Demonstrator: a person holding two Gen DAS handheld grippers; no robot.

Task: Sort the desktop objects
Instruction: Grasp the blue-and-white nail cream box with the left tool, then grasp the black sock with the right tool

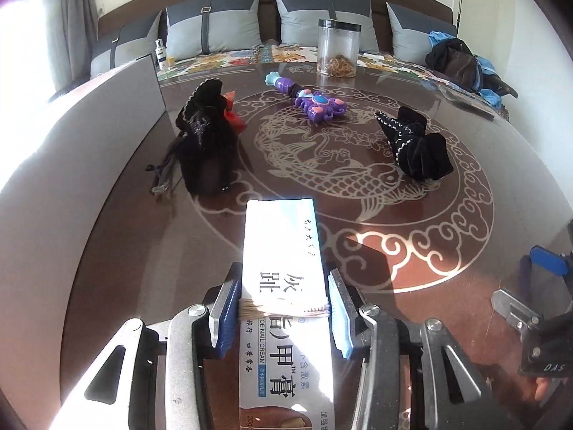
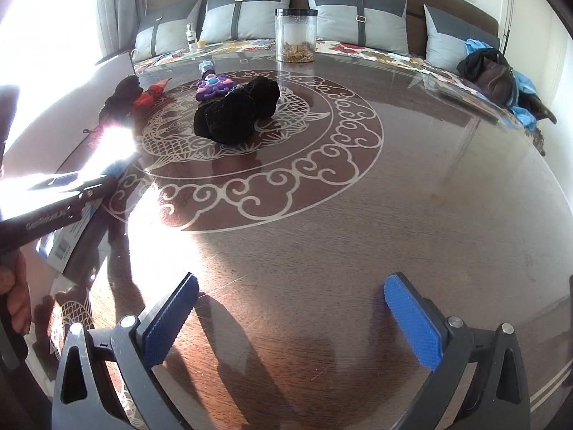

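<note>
Left gripper: grey metal linkage arms with triangular cut-outs, round silver screw heads at the pivots, dark fingers faced with ribbed blue pads. Right gripper: the same build, dark grey arms, silver screws, textured blue pads. Black handle bodies bear white lettering, partly legible.

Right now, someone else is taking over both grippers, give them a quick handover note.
Left gripper: pads against the toe nail cream box, box low over the table.
Right gripper: open, empty.
On the table: upright black drawstring pouch at left, purple toy wand in the middle, crumpled black pouch right of it, clear jar at the far edge.
Done: box gripped. Left: place it, sort the rest.
</note>
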